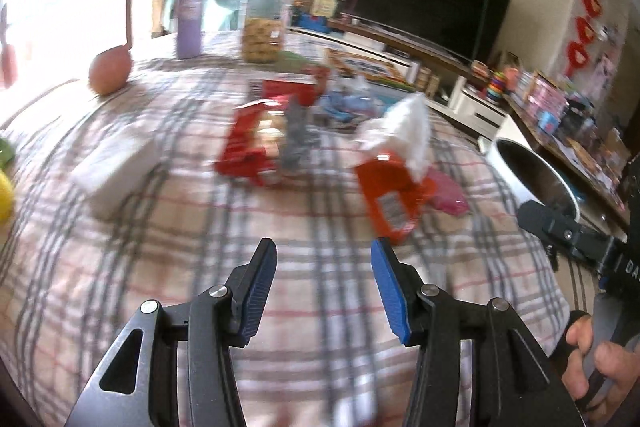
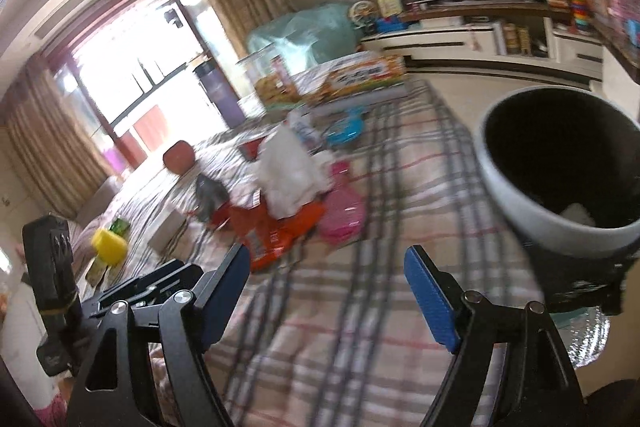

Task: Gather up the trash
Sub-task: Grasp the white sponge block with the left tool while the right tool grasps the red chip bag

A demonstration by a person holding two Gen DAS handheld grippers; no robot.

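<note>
Both tongs, left [image 1: 324, 247] and right [image 2: 326, 259], gape empty (mid-approach, I judge), next needing the orange wrapper [image 1: 390, 205] near the table's [image 1: 160, 267] right edge.

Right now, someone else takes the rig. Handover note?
Left tongs: open, nothing held.
Right tongs: open, nothing held.
Trash on the plaid cloth: orange wrapper with white tissue on it, pink wrapper beside it, red packet further left.
White bin at the table's right edge.
Done: one white scrap lies in the bin.
Left: all of the above. The orange wrapper is nearest.
</note>
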